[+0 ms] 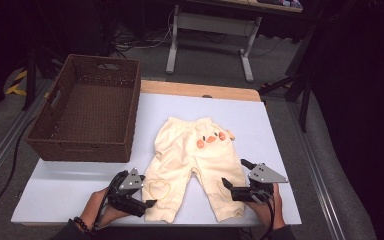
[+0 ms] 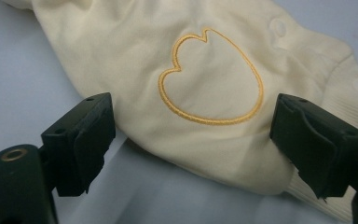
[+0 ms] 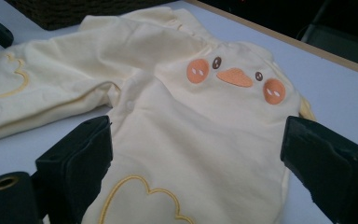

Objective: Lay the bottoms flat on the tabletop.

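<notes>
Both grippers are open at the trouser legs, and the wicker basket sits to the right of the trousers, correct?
Not quite. The high view shows the wicker basket to the left of the trousers. The left gripper and right gripper are open at the legs.

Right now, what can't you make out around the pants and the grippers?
- Pants underside: hidden by the fabric itself, every view.
- Basket near-wall inside: high view, blocked by its own rim.
- Right gripper pads: right gripper view, cut off by the frame edges.
- Cuff of the pant leg: left gripper view, partly behind a jaw of the left gripper.
</notes>
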Available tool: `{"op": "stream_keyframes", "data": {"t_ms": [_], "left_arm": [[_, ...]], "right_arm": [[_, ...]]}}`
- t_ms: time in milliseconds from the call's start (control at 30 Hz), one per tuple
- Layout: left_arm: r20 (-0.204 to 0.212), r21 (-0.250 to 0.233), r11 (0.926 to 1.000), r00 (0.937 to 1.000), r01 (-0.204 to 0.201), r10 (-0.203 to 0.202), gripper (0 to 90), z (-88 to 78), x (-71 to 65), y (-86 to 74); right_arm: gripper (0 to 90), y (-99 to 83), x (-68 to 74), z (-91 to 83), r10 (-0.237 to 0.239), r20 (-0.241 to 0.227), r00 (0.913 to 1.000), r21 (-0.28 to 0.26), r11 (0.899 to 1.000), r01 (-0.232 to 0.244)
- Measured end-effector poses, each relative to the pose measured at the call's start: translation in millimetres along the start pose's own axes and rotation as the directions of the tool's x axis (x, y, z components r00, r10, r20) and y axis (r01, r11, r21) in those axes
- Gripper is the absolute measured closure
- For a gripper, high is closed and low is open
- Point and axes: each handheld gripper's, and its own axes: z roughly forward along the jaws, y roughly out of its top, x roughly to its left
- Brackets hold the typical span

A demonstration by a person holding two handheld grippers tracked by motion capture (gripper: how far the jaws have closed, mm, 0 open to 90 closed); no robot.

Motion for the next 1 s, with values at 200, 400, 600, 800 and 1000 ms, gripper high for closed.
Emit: {"op": "stream_keyframes", "data": {"t_ms": [200, 400, 600, 800, 1000], "left_arm": [[0.001, 0.049, 0.9985, 0.9997, 0.025, -0.025, 23.5, 5.1, -1.5, 3.2], [0.003, 0.057, 0.9978, 0.9994, 0.034, -0.035, 34.6, 3.2, -1.7, 4.6], [0.032, 0.051, 0.9983, 0.9991, 0.027, -0.029, 56.4, 1.4, -1.2, 4.3], [0.060, 0.048, 0.9988, 0.9982, -0.006, 0.003, 78.1, 0.5, -2.6, 4.4], [0.042, 0.054, 0.9981, 0.9988, -0.029, 0.026, 80.4, -0.9, -2.2, 3.9]], "right_arm": [[10.7, -2.0, -3.9, 1.4, 0.030, 0.027, 0.9992, 0.014, 0.999, -0.030], [11.0, -3.9, -3.9, 5.0, 0.031, 0.019, 0.9993, 0.038, 0.999, -0.031], [10.9, -4.6, -2.8, 6.5, 0.017, 0.013, 0.9998, 0.044, 0.999, -0.018], [11.2, -5.1, -3.3, 6.1, 0.023, 0.011, 0.9997, 0.045, 0.999, -0.023], [12.4, -5.1, -4.0, 4.1, 0.036, 0.002, 0.9994, 0.018, 0.999, -0.036]]}}
